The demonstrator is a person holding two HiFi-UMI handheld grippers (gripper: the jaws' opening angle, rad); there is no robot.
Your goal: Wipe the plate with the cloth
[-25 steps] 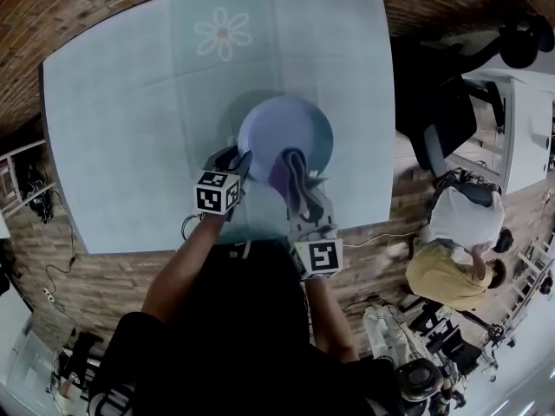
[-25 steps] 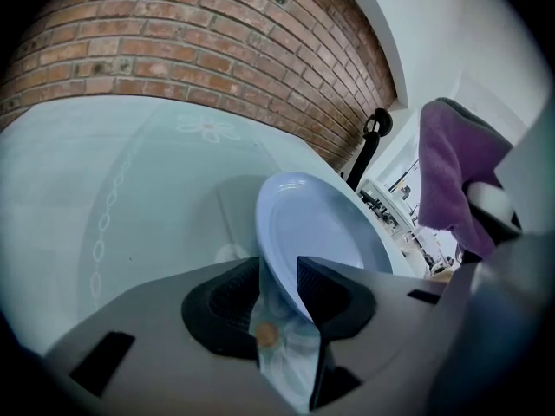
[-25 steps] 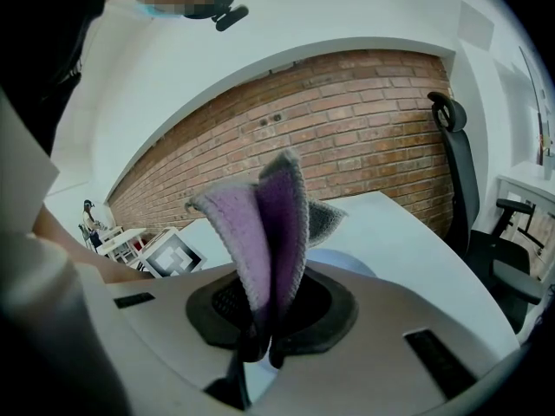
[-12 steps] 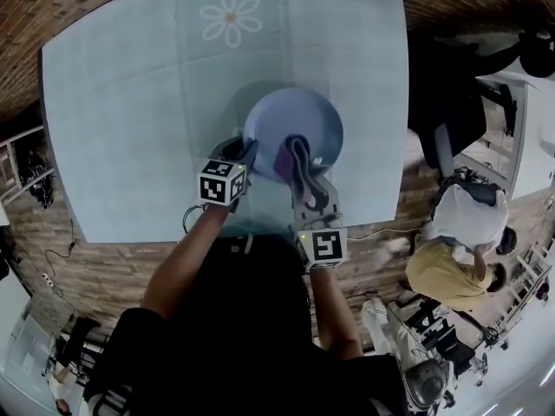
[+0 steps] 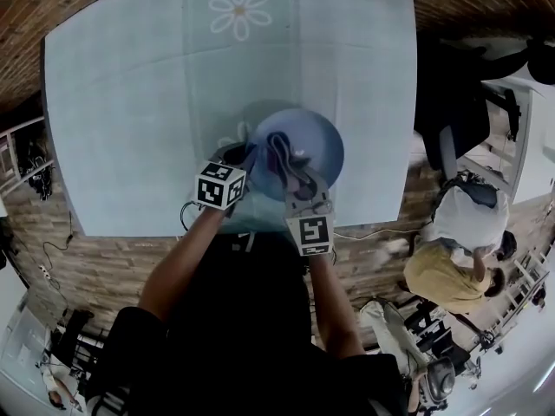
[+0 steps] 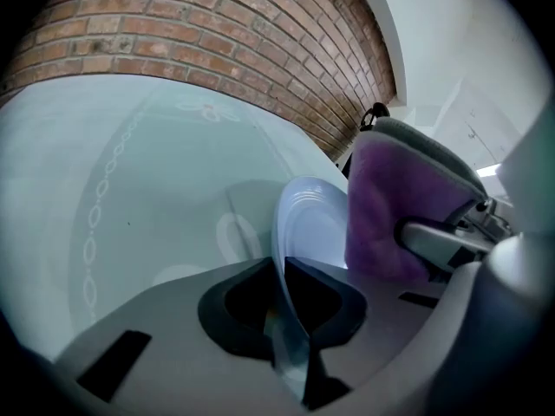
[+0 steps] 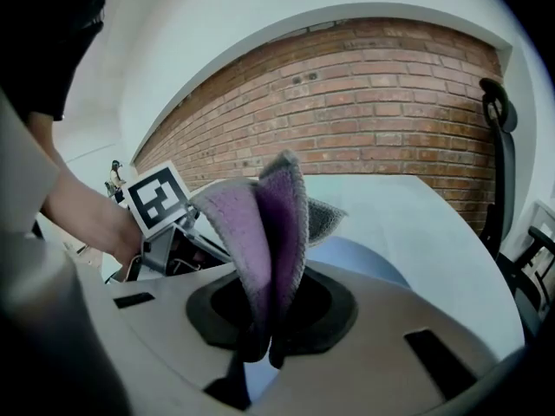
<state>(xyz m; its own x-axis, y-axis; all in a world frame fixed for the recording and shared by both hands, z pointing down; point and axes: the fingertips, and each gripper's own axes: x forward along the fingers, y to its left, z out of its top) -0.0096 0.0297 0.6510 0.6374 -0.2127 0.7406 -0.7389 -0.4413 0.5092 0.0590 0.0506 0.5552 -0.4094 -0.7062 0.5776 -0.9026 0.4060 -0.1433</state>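
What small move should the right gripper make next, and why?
Probably sweep the cloth across the face of the plate. The left gripper holds the plate tilted by its rim, and the right gripper grips the folded purple cloth just beside that face, so a wiping stroke seems ready.

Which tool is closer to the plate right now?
Left. The left tool grips the plate by its rim; the right tool holds the cloth at its face.
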